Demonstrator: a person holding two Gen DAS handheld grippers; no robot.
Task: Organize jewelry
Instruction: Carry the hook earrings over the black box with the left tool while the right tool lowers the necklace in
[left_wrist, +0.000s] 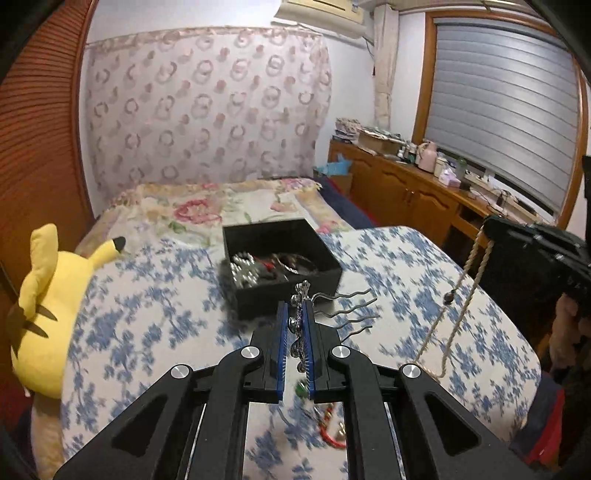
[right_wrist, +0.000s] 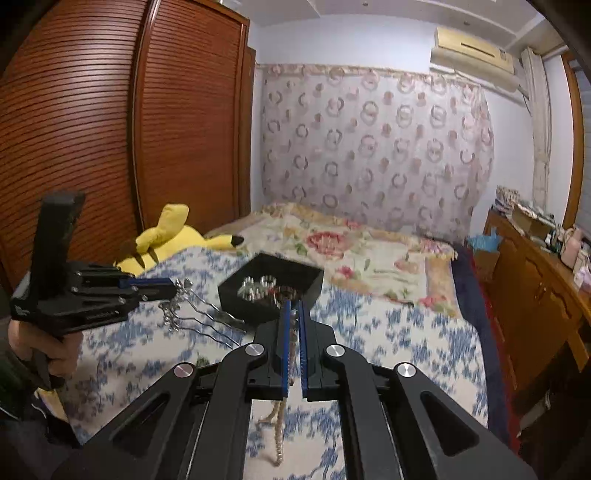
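- Left tool (left_wrist: 296, 334) is clamped on a silver hair comb (left_wrist: 343, 310) above the bed (left_wrist: 424, 280).
- Right tool (right_wrist: 293, 345) is clamped on a beaded necklace (right_wrist: 279, 435).
- Black box (left_wrist: 314, 275) on the bed holds silver beads (left_wrist: 242, 267) and tangled jewelry.

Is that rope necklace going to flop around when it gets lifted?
Probably yes. The rope necklace hangs in a long limp loop from the right gripper, so it looks floppy, not stiff. It will likely swing, since it dangles freely above the blue flowered bedspread. It seems light: the thin cord holds between shut pads without sagging out.
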